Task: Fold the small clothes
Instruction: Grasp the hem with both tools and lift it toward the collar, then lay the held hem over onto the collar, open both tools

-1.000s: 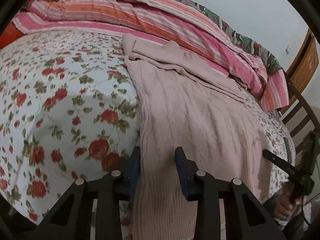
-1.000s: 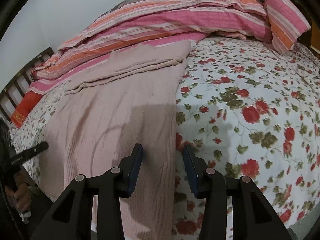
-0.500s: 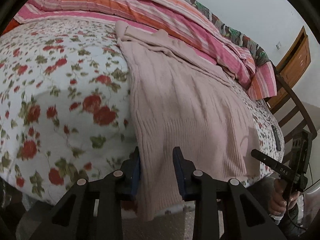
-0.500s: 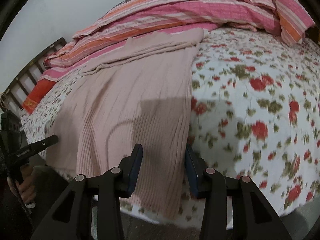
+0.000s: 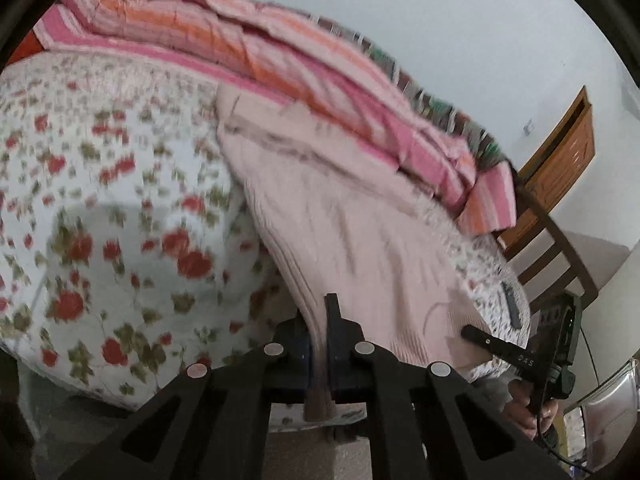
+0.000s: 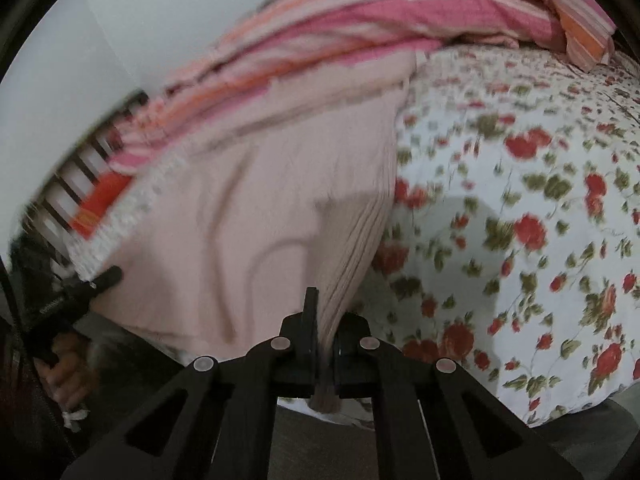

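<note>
At bed edge: left gripper (image 5: pixel 319 344), right gripper (image 6: pixel 325 344), newly clamped on pink sweater (image 5: pixel 352 232) hem corners; ready for folding upward.

light: soft, even, indoor | blur: motion smear on floral bedsheet (image 5: pixel 120 208); striped quilt (image 6: pixel 360 28) | edges: fisheye curve, black vignette

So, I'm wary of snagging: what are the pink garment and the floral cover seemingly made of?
Pink garment: looks like soft ribbed knit, matte; vertical ribs show near the right claw. Floral cover: seemingly smooth printed woven fabric, matte, though blurred.
</note>
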